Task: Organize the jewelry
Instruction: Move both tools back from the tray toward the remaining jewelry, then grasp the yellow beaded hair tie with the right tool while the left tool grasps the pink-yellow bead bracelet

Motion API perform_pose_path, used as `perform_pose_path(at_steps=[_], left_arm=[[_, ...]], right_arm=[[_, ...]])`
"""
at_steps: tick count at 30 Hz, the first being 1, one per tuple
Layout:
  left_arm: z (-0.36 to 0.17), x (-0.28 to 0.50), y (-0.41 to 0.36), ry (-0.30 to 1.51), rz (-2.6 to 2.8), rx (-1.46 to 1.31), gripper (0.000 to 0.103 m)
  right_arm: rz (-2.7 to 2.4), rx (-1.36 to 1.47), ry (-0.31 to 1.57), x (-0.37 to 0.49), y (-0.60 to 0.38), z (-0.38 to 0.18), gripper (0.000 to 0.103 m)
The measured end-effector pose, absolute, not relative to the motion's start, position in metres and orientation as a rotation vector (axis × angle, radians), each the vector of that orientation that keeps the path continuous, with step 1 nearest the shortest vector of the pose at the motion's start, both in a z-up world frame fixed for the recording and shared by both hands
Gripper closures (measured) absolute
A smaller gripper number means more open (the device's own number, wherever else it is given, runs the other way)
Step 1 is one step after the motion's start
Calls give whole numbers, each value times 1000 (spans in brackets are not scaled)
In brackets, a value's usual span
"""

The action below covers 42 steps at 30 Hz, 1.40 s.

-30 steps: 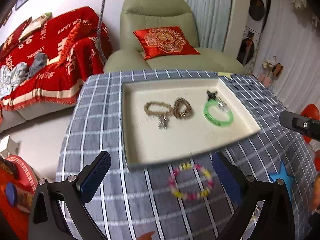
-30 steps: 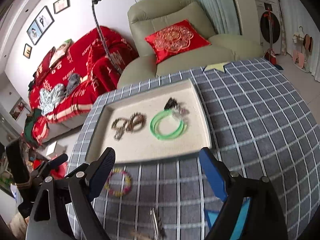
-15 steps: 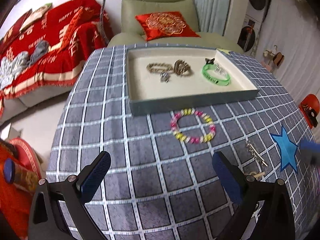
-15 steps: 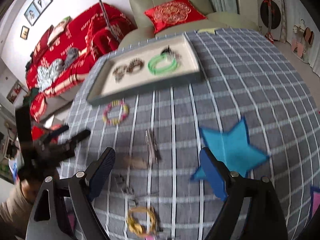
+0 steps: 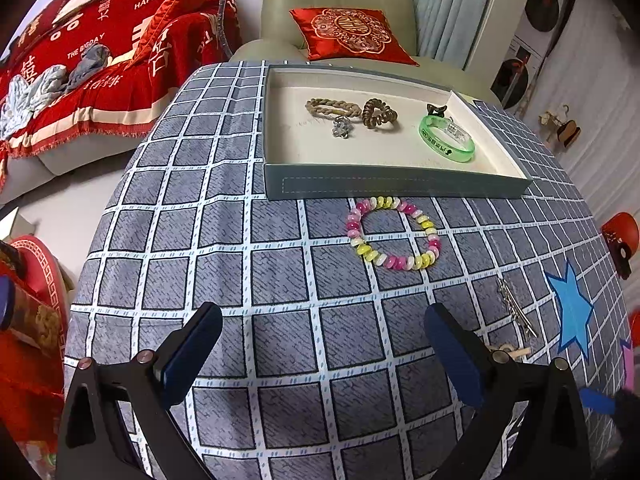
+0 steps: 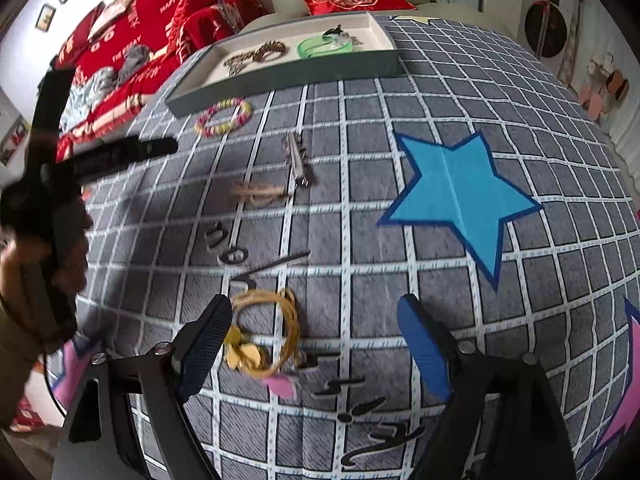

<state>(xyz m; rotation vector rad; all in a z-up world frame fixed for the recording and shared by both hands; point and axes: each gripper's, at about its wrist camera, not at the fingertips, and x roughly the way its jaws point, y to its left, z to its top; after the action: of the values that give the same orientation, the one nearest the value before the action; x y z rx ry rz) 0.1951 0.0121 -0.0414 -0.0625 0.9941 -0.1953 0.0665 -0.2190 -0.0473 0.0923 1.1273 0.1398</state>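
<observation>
A shallow tray (image 5: 400, 189) on the checked tablecloth holds a braided band (image 5: 334, 107), a brown coil tie (image 5: 379, 113), a silver charm (image 5: 341, 127) and a green bangle (image 5: 446, 144). A pink and yellow bead bracelet (image 5: 394, 233) lies just in front of the tray, beyond my open, empty left gripper (image 5: 320, 344). In the right wrist view my right gripper (image 6: 316, 340) is open over the near table, its left finger beside a gold necklace (image 6: 264, 332). A silver hair clip (image 6: 296, 158), a tan clip (image 6: 260, 192) and small dark pins (image 6: 228, 246) lie further off.
A blue paper star (image 6: 460, 196) is stuck to the cloth on the right. The table edge curves away on both sides. A green armchair with a red cushion (image 5: 352, 38) and a red-draped sofa (image 5: 80, 68) stand behind. The left gripper tool (image 6: 80, 164) shows in the right wrist view.
Both grippers have pulled back from the tray toward the near table. The right gripper now hovers over the gold necklace; the bead bracelet lies farther ahead of the left gripper.
</observation>
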Motion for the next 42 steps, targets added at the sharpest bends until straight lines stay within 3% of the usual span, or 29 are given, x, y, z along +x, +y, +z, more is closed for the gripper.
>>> perform_pose_path(at_steps=[13, 19, 23, 27, 32, 33, 34, 40, 42], left_arm=[[-43, 207, 8, 999, -187, -82, 0], [-40, 210, 8, 991, -186, -85, 0], [-41, 213, 6, 994, -189, -87, 0], [-43, 218, 4, 1001, -190, -96, 3], [-46, 228, 1, 1016, -198, -122, 4], [-47, 231, -1, 1015, -199, -117, 6], [-47, 233, -4, 1015, -200, -113, 15], [-52, 249, -20, 1038, -207, -72, 17], [-51, 250, -25, 1040, -210, -58, 25]], right_arm=[[227, 74, 1086, 58, -201, -42, 31], [248, -128, 1083, 50, -167, -48, 32], [244, -165, 1076, 44, -159, -53, 53], [226, -132, 1074, 46, -165, -50, 89], [223, -75, 1065, 46, -175, -47, 89], [223, -69, 1062, 47, -176, -46, 89], [223, -64, 1059, 48, -177, -45, 89], [222, -43, 1048, 52, -179, -41, 89], [220, -37, 1044, 54, -180, -40, 89]])
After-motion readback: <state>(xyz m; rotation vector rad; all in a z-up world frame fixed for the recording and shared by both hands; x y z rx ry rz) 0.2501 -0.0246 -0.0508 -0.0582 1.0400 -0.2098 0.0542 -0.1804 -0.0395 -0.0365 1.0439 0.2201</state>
